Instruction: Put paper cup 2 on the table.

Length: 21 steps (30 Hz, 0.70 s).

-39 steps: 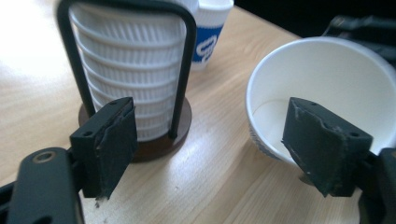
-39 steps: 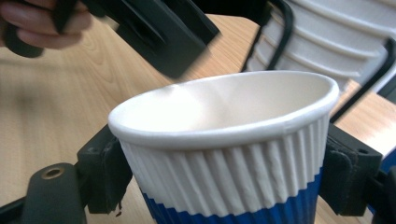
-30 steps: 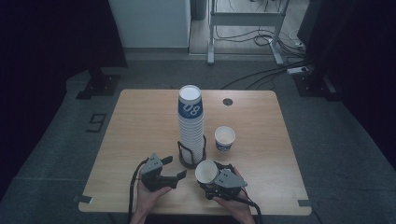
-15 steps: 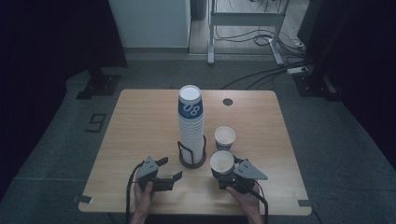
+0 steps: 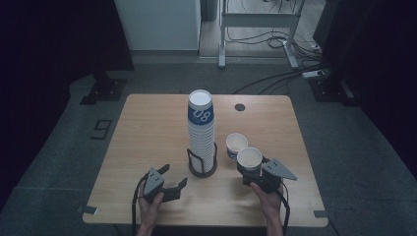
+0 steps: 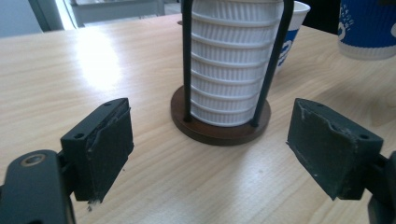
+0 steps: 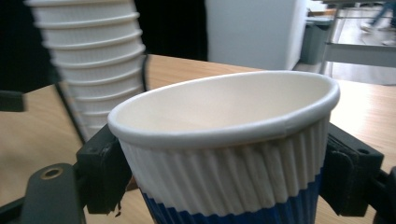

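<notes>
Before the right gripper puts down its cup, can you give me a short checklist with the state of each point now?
1. Right gripper clamps the held cup from both sides: ok.
2. Held cup upright: ok.
3. Held cup empty: ok.
4. Gap to the standing cup: cannot tell, they overlap in the high view.
5. Left gripper open, holding nothing: ok.
6. Cup stack seated in its holder: ok.

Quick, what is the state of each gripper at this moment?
Left gripper: open, nothing between its jaws, facing the stack of cups.
Right gripper: closed on a paper cup.
</notes>
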Available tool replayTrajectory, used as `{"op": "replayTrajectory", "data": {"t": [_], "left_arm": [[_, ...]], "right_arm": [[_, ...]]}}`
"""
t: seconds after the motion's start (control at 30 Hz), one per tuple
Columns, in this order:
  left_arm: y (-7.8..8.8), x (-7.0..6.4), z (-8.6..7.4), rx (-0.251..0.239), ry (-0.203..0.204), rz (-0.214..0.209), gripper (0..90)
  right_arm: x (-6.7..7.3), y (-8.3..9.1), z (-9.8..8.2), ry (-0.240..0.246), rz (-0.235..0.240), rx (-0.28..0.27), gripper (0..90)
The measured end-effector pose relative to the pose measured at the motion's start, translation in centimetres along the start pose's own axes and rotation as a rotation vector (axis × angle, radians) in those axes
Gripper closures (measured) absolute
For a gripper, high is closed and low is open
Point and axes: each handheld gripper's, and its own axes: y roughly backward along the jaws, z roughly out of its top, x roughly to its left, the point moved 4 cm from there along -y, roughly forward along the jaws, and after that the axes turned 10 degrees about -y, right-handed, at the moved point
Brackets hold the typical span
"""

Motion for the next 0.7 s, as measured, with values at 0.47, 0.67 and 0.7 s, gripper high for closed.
{"op": "replayTrajectory", "data": {"t": [0.47,0.67,0.7], "left_arm": [[-0.2,0.2,-1.1,-0.029,0.007,0.052,14.2],[0.1,0.1,-1.3,-0.055,0.027,0.073,14.1],[0.1,0.2,-1.3,-0.054,0.029,0.076,14.1]], "right_arm": [[-4.7,-1.8,0.3,-0.109,-0.149,-0.030,16.2],[-5.8,-2.6,0.3,-0.133,-0.185,-0.035,16.2],[-5.9,-2.7,0.2,-0.127,-0.191,-0.032,16.1]]}}
